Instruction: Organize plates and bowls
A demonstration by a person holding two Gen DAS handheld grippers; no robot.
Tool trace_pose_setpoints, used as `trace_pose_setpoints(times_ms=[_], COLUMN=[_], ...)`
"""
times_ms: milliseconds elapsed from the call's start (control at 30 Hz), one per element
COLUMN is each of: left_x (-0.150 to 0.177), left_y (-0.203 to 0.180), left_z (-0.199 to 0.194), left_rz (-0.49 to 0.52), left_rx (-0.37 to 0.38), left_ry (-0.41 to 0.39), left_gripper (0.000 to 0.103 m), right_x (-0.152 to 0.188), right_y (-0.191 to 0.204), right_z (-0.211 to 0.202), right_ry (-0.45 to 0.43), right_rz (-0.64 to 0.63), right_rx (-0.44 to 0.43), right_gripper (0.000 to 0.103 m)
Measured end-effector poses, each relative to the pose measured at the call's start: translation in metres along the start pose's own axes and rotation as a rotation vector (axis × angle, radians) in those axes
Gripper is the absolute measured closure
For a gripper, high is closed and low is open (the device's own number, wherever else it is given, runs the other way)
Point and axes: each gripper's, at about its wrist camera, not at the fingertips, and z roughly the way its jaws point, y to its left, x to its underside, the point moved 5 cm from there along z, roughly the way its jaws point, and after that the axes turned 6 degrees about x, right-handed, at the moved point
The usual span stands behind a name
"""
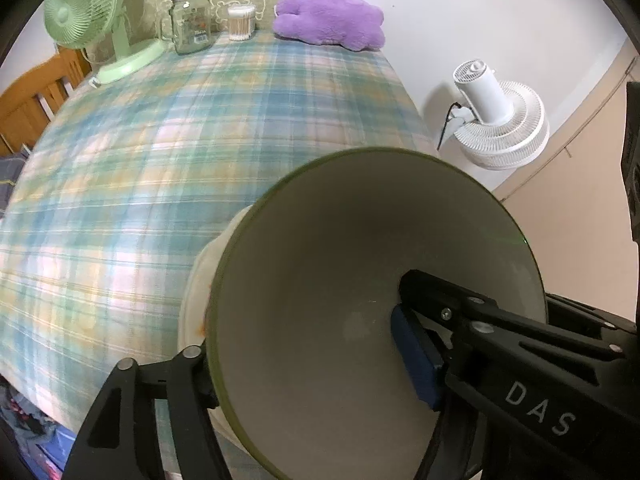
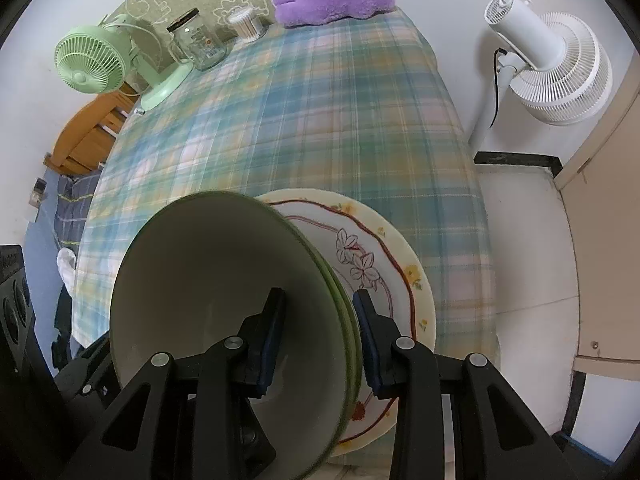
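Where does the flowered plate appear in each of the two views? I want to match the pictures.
Left wrist view: only a pale sliver of the plate shows, low and left of centre, behind the green-rimmed bowl.
Right wrist view: the plate is plain, low and right of centre, on the plaid cloth, partly hidden by the bowl.
Shared landmark: the purple plush at the table's far end, top centre in both.

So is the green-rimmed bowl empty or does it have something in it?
Empty. The green-rimmed bowl shows only a bare pale inside in both wrist views, apart from the gripper fingers reaching over its rim.
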Motion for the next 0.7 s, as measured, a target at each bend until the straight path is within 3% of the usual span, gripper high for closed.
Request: trace_pose_setpoints(times_ms=[100,300,500,700], left_x=[0.002,0.008,0.004,-0.009], left_y=[0.004,0.01,0.003,0.007], left_z=[-0.002,-0.011,-0.033,-0.063], left_rz=[-0.003,-0.021,0.032,0.091], left_rx=[-0.043,-0.055,-0.034,-0.013], left_ry=[0.002,-0.025,-0.085,-0.171], left_gripper=[0.021,0.02,0.018,0.016], right_x=[0.004,0.009,0.009,0.006], right_y=[-0.002,-0.002,-0.001,0.005], right_z=[0.001,-0.009,-0.027,-0.061], right_ry=[0.005,-0.023,-0.075,-0.187], right_rz=[0.016,0.007,0.01,0.072], right_rx=[-0.012,0.012,0.06,0.125], right_gripper=[0.059,0.041,0.041,0.041])
